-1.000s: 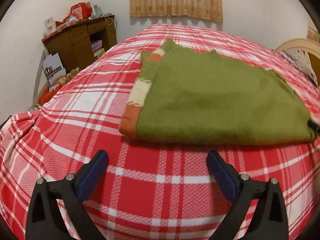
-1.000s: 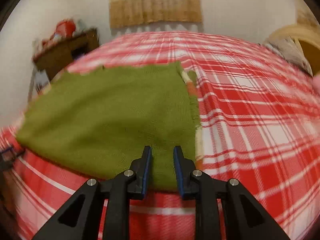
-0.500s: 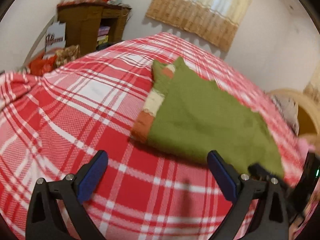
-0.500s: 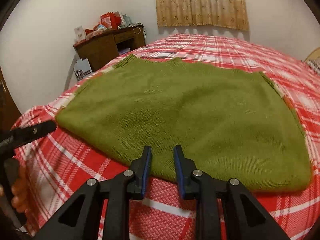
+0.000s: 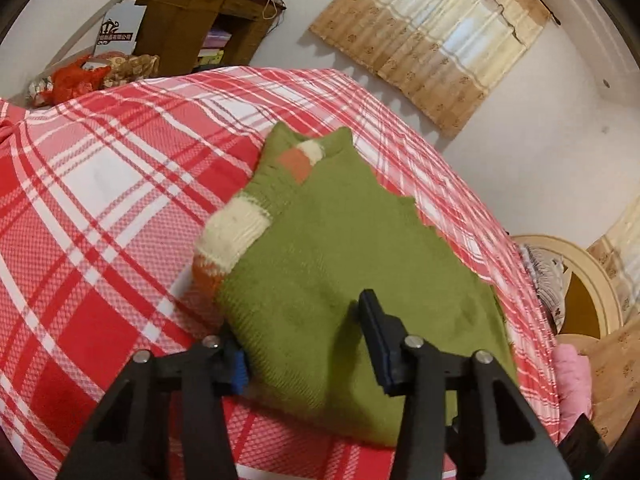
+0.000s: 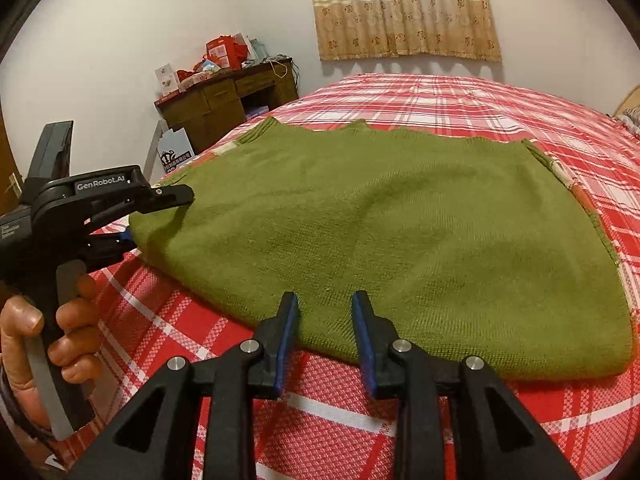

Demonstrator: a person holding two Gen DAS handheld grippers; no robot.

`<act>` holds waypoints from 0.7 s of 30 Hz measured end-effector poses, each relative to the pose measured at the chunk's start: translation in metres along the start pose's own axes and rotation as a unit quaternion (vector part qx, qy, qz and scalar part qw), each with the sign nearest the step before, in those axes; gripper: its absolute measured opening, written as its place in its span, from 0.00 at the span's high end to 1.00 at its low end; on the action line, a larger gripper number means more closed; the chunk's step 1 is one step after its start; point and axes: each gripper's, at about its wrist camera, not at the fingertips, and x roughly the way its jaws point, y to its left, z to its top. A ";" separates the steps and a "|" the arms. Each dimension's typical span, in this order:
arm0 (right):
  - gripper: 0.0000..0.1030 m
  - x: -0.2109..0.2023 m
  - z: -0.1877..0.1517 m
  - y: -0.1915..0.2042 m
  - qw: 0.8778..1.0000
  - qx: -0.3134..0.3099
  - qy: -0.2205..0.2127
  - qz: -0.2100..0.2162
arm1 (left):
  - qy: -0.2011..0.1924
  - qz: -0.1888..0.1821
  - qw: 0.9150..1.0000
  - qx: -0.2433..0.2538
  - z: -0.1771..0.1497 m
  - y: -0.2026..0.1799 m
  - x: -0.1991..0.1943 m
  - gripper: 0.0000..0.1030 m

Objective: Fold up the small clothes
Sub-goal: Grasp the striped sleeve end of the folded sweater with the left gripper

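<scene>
The left gripper (image 5: 308, 332) straddles a corner of the green sweater (image 5: 352, 264), one finger slid beneath and one above, not yet pinched, seemingly to lift that corner for a fold. The right gripper (image 6: 325, 334), jaws apart, waits at the sweater's near edge on the plaid bedspread (image 6: 500, 100).

The left gripper (image 5: 304, 344) has moved in over the green sweater's (image 5: 340, 264) corner, its jaws narrowed. The right gripper (image 6: 324, 336) has opened slightly wider.

Left gripper (image 6: 132, 216) is showing "GenRobot.AI" on its body; white bag (image 6: 175, 153) is bearing unreadable print.
</scene>
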 end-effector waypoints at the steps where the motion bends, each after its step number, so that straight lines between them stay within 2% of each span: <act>1: 0.70 0.000 0.000 0.000 1.000 0.000 -0.001 0.001 | -0.001 0.002 1.000 0.000 -0.002 0.001 0.001 0.53; 3: 0.69 0.001 0.001 0.000 1.000 0.000 -0.001 0.005 | -0.008 -0.004 1.000 -0.006 -0.004 0.003 0.001 0.48; 5: 0.68 0.001 0.001 0.000 1.000 0.002 -0.002 0.008 | -0.009 -0.001 1.000 -0.007 -0.003 0.002 0.002 0.50; 6: 0.68 0.000 0.000 0.000 1.000 0.003 -0.003 0.009 | -0.009 0.007 1.000 0.000 -0.002 0.000 0.002 0.53; 7: 0.68 0.000 0.000 0.000 1.000 0.003 -0.003 0.010 | -0.010 0.017 1.000 0.010 -0.001 -0.004 0.002 0.71; 8: 0.68 0.000 0.000 -0.001 1.000 0.003 -0.003 0.010 | -0.007 0.023 0.999 0.026 0.000 -0.009 0.004 0.79; 10: 0.68 0.000 0.000 -0.001 1.000 0.003 -0.004 0.010 | -0.015 0.034 0.997 0.060 0.003 -0.023 0.001 0.80; 13: 0.68 0.000 0.001 -0.002 1.000 0.006 -0.004 0.013 | -0.035 0.024 0.994 0.104 0.005 -0.044 -0.008 0.81; 15: 0.68 0.000 0.001 -0.003 1.000 0.008 -0.005 0.016 | -0.052 0.021 0.986 0.156 0.003 -0.066 -0.016 0.81; 17: 0.68 0.000 0.001 -0.003 1.000 0.010 -0.006 0.018 | -0.064 0.016 0.975 0.213 -0.005 -0.088 -0.021 0.82; 19: 0.68 0.000 0.000 -0.005 1.000 0.012 -0.006 0.021 | -0.069 0.008 0.958 0.277 -0.020 -0.111 -0.022 0.83; 21: 0.68 0.000 0.000 -0.006 1.000 0.014 -0.006 0.025 | -0.063 0.001 0.945 0.320 -0.035 -0.123 -0.018 0.83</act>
